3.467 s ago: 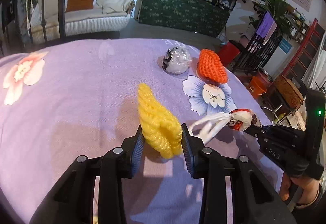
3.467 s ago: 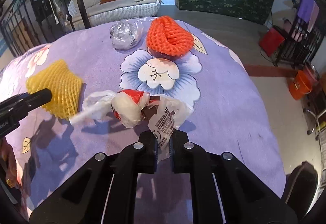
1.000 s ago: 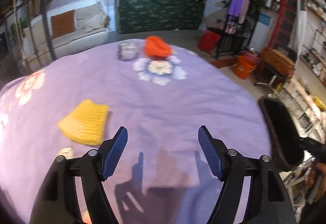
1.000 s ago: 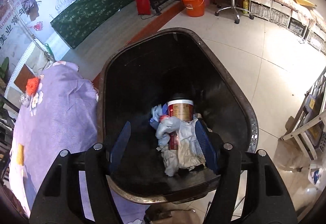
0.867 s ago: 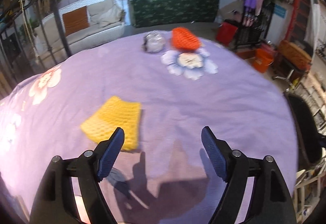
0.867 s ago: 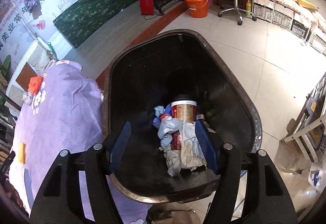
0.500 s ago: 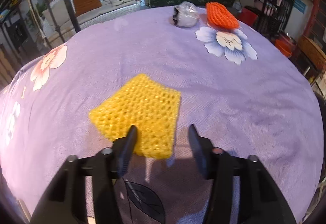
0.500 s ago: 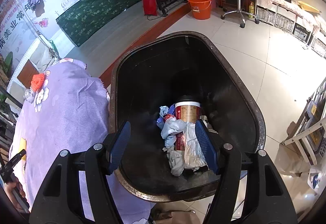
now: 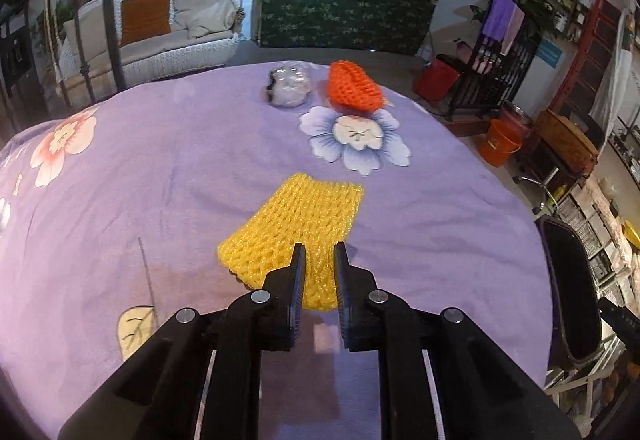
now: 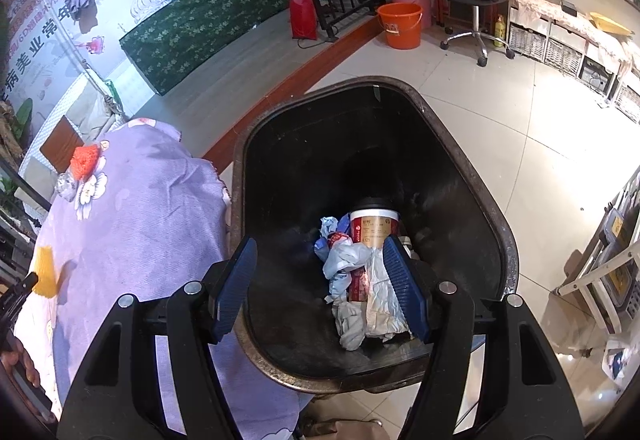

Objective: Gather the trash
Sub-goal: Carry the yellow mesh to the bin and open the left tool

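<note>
Left gripper (image 9: pixel 319 255) jaws clamped on near edge of yellow foam mesh sleeve (image 9: pixel 298 226) lying flat on purple-clothed bench (image 9: pixel 168 175); right gripper (image 10: pixel 320 272) jaws apart, empty, above black plastic trash bin (image 10: pixel 448 143).

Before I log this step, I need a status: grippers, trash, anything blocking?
Left gripper shut on yellow net. Right gripper open, empty, over bin. Orange net and plastic wad on table. Nothing blocking.

Black fingers (image 10: pixel 236 282) with ribbed blue pads and silver screws.
</note>
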Tool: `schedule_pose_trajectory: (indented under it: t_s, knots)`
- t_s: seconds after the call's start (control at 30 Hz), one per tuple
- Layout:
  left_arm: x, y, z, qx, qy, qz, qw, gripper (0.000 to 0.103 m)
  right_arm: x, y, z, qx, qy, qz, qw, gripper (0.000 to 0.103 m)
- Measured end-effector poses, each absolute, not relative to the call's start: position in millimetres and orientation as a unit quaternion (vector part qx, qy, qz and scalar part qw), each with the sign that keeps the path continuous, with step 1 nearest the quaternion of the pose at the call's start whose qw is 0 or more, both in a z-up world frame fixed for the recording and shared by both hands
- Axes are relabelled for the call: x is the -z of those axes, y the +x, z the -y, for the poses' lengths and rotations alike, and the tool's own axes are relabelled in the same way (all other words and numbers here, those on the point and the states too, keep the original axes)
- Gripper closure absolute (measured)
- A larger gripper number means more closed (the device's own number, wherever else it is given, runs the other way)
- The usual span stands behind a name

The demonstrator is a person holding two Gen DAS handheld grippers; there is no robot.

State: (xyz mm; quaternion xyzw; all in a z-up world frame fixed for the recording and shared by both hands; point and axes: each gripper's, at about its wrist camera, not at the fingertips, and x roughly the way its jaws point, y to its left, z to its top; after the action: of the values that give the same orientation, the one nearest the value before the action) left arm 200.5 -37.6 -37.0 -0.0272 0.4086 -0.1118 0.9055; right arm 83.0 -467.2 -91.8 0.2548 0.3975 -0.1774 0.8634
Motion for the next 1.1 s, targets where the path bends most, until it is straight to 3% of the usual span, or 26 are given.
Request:
schedule_pose_trajectory:
  t_s: [0.57,0.93,0.97,1.03,1.07,1.1]
  knots:
    - [17,125,267,0.381,0.090,-0.359,0.847,0.089,63,55,472,0.190,0.228,-0.357,0.886,0.036]
    - [39,110,340,0.433,0.124,-0.375,0.810,0.086,71,36,500,0.232,0.247,-0.357,0.870,0.036]
    - [43,110,346,0.438,0.127,-0.379,0.805,0.078,72,36,502,0.235,0.249,-0.358,0.869,0.036]
    - [44,106,352,0.442,0.132,-0.378,0.803,0.051,74,35,502,0.239,0.250,-0.358,0.867,0.036]
    - [46,104,354,0.440,0.137,-0.372,0.806,0.033,73,34,503,0.242,0.251,-0.357,0.867,0.036]
    - [46,103,355,0.437,0.139,-0.364,0.810,0.025,73,33,504,0.246,0.251,-0.355,0.866,0.036]
